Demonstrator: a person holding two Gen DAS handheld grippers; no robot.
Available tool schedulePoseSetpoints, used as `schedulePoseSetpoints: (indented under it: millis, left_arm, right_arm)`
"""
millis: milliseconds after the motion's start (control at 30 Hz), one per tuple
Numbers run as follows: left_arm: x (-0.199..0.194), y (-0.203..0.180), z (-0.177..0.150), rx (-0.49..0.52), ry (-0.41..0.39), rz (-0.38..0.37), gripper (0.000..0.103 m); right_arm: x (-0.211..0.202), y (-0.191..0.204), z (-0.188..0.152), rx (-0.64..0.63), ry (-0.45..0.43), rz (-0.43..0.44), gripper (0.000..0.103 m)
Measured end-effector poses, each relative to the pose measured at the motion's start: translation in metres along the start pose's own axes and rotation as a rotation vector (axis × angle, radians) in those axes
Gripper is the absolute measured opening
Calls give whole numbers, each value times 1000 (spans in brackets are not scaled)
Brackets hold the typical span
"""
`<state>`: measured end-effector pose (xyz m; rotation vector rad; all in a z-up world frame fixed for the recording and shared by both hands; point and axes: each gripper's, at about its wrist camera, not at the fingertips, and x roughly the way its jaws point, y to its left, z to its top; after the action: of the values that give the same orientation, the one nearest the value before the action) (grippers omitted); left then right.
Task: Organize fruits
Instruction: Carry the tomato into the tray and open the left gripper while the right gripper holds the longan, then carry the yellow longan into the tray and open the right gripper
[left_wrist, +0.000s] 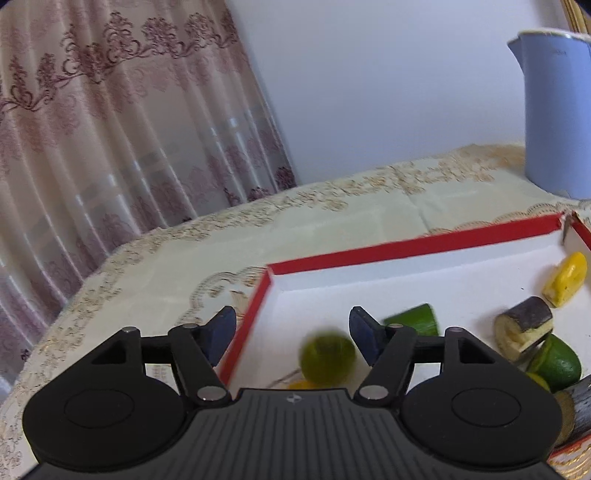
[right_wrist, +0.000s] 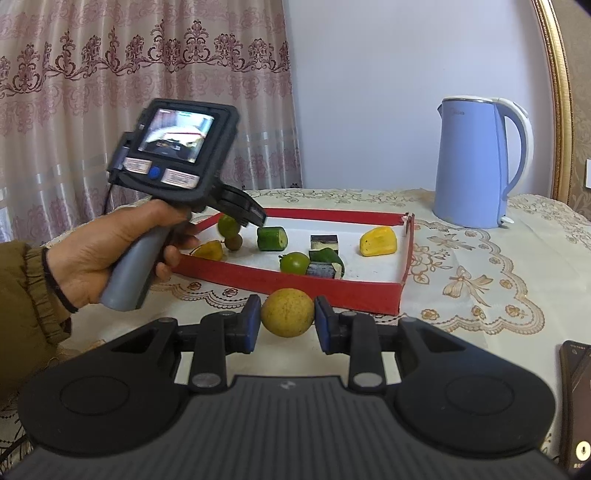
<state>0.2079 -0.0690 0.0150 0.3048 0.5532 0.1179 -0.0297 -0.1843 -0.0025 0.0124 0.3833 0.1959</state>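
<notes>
My right gripper (right_wrist: 287, 317) is shut on a round yellow-brown fruit (right_wrist: 287, 312), just in front of the red-rimmed tray (right_wrist: 280, 277). A hand holds my left gripper (right_wrist: 256, 218) over the tray's far left corner. In the left wrist view the left gripper (left_wrist: 291, 334) is open, and a blurred green round fruit (left_wrist: 327, 356) sits low between its fingers, free of both pads. The same green fruit (right_wrist: 227, 225) shows under the left fingertips. The tray also holds a cucumber piece (right_wrist: 272, 238), an eggplant block (right_wrist: 324, 242), a yellow piece (right_wrist: 378, 242) and a green tomato-like fruit (right_wrist: 294, 262).
A blue kettle (right_wrist: 476, 162) stands behind the tray at the right. A dark phone (right_wrist: 576, 406) lies at the table's right edge. An embroidered cloth (right_wrist: 480, 266) covers the table, with a curtain (right_wrist: 110, 74) behind it at the left.
</notes>
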Motion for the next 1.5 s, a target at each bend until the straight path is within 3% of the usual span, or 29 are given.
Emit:
schedulePoseSetpoints:
  millis: [200,400,633,733,967,1133,1500]
  left_arm:
    - [-21,40,-6,-64,-2,-7,70]
    - [-56,72,-31,-151,-28,-48,69]
    - [-104,80,-82,-206,-77,-127,69]
    - [-116,74,-103,-166,-102,-122,69]
    - [-113,68,-120,-157,-90,-150,70]
    - [-112,62,-120,-151,-107,-111,85]
    - [-98,65,-122,-181,-70,-101,85]
  right_arm:
    - [1,3,3,1,-10,16,29]
    - [0,2,8,10,-25,27,29]
    - [-2,7,12,7,-44,29,29]
    - [-3,8,13,5,-49,28,29]
    - [-4,10,12,3,-54,23,29]
    - [-2,10,14,-3,-53,18,29]
    - [6,7,26,-26,-57,-3,29]
